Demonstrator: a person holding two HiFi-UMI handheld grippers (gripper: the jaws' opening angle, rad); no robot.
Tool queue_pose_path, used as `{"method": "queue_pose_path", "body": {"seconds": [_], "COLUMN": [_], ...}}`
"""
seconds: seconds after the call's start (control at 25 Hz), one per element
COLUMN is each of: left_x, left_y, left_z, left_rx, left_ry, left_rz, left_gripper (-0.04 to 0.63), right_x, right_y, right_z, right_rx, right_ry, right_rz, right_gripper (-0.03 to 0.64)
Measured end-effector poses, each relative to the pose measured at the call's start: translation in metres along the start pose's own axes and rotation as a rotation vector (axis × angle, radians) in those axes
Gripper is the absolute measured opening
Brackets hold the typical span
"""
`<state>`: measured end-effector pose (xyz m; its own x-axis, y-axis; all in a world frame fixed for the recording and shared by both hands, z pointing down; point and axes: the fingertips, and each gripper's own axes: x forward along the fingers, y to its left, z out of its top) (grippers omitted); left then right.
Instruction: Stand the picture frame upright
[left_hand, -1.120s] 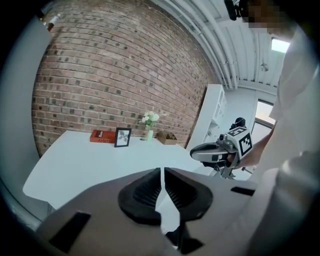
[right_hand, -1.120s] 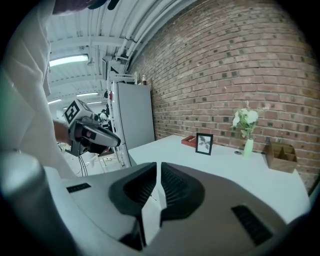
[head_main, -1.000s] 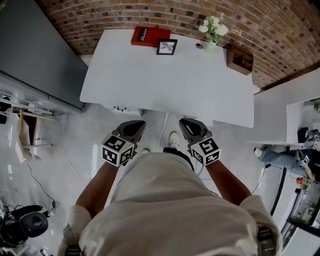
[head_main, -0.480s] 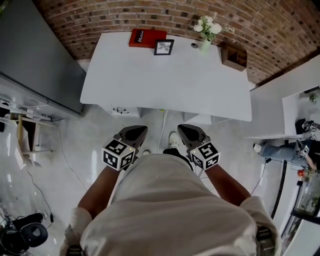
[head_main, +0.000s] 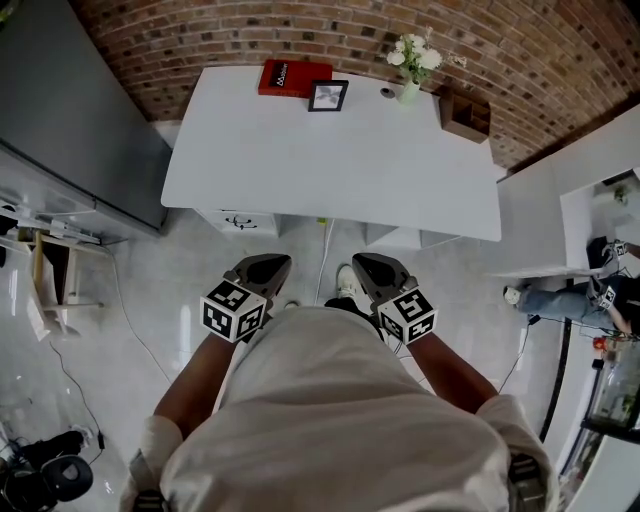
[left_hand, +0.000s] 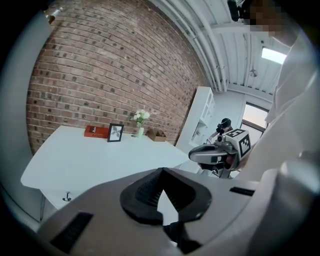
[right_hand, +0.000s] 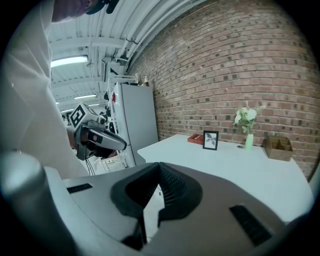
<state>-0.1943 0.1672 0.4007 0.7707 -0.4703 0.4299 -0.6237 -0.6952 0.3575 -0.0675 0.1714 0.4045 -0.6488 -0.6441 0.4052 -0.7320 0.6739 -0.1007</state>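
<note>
White table (head_main: 330, 180) mostly open; picture frame (head_main: 329, 96) upright at its 12 o'clock edge. Left gripper (head_main: 266, 264) and right gripper (head_main: 368, 264) closed, empty, short of near edge.

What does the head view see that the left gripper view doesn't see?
Only the head view shows a shoe and the left gripper from above, with its marker cube. Only the left gripper view shows the ceiling pipes, a ceiling light and that gripper's fingers up close, shut with nothing between them. Both show the white table, the picture frame standing by the red book, the flowers and the right gripper.
</note>
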Motion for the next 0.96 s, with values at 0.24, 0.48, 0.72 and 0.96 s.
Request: {"method": "queue_pose_path", "body": {"seconds": [0.24, 0.48, 0.72, 0.96], "left_x": [-0.005, -0.011, -0.015, -0.015], "left_y": [0.002, 0.003, 0.002, 0.002], "left_z": [-0.004, -0.009, -0.012, -0.016], "left_rx": [0.005, 0.002, -0.003, -0.008], "left_ry": [-0.002, -0.007, -0.012, -0.013], "left_rz": [0.007, 0.023, 0.036, 0.045], "left_gripper": [-0.005, -0.005, -0.005, -0.005], "right_x": [0.002, 0.003, 0.002, 0.0], "right_y": [0.008, 0.014, 0.019, 0.02], "right_z": [0.0, -0.001, -0.003, -0.006], "right_rx": [0.003, -0.005, -0.012, -0.001], "right_ry": [-0.008, -0.012, -0.015, -0.018], "right_rz": [0.004, 0.01, 0.019, 0.019], "right_gripper": [0.005, 0.005, 0.005, 0.005]}}
